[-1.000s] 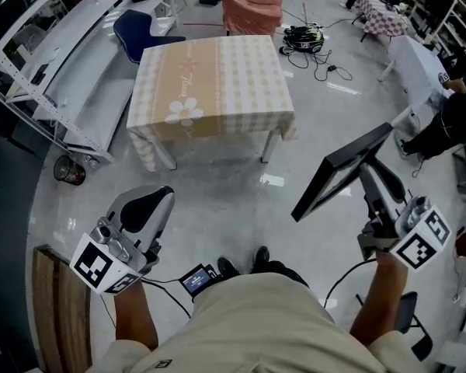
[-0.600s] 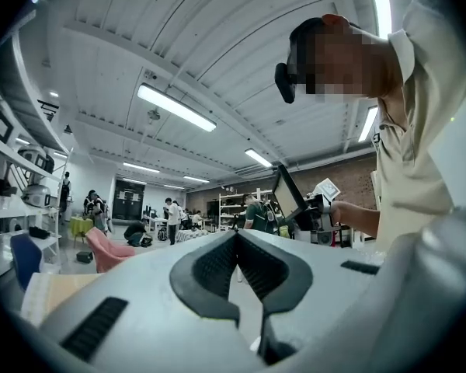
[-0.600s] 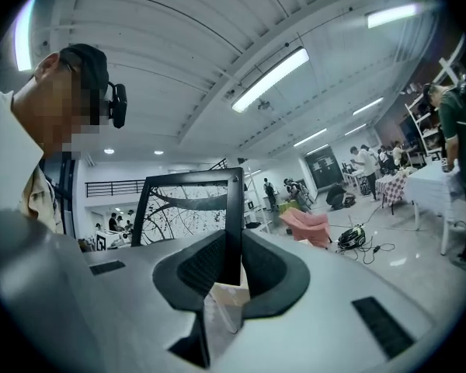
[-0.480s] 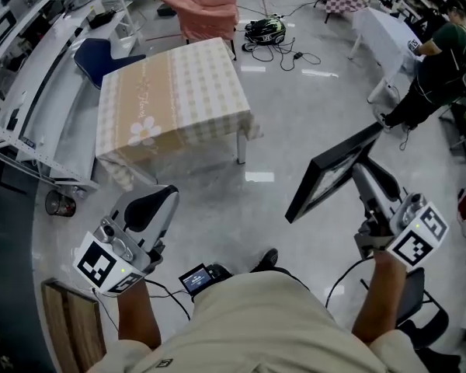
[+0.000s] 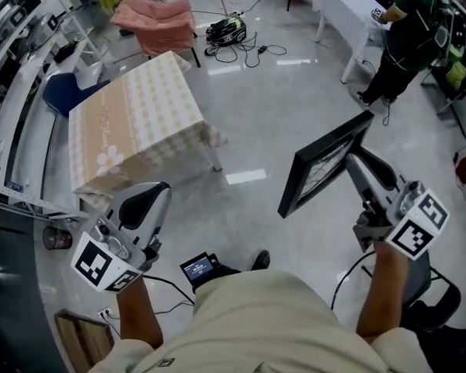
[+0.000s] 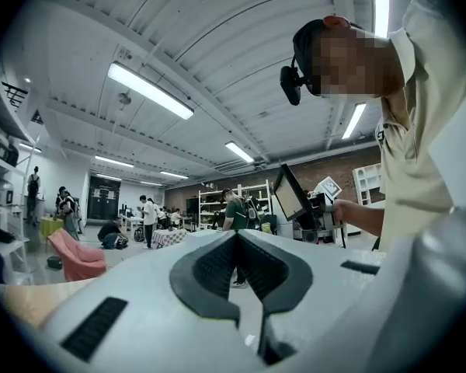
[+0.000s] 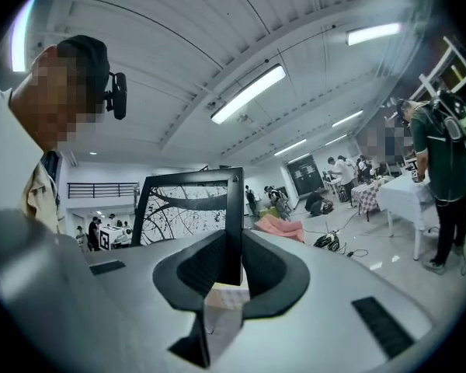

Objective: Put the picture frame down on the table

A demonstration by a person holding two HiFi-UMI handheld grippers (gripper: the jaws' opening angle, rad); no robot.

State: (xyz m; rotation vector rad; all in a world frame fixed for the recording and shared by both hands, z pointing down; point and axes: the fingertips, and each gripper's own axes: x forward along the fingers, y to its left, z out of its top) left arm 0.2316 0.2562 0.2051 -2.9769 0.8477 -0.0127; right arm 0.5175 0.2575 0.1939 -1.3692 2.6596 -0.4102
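Between the fingers of the right gripper [image 5: 359,164] the black picture frame [image 5: 322,165] is clamped by one side bar. It hangs tilted above the floor [image 5: 279,92], well apart from the desk [image 5: 132,119]. Its print shows dark branches. The left gripper [image 5: 144,205] has its fingers pressed together, empty. The script on the desk cloth is too small to read.

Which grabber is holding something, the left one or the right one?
The right gripper: its jaws pinch the edge of the black picture frame, held up above the floor. The left gripper is shut on nothing.
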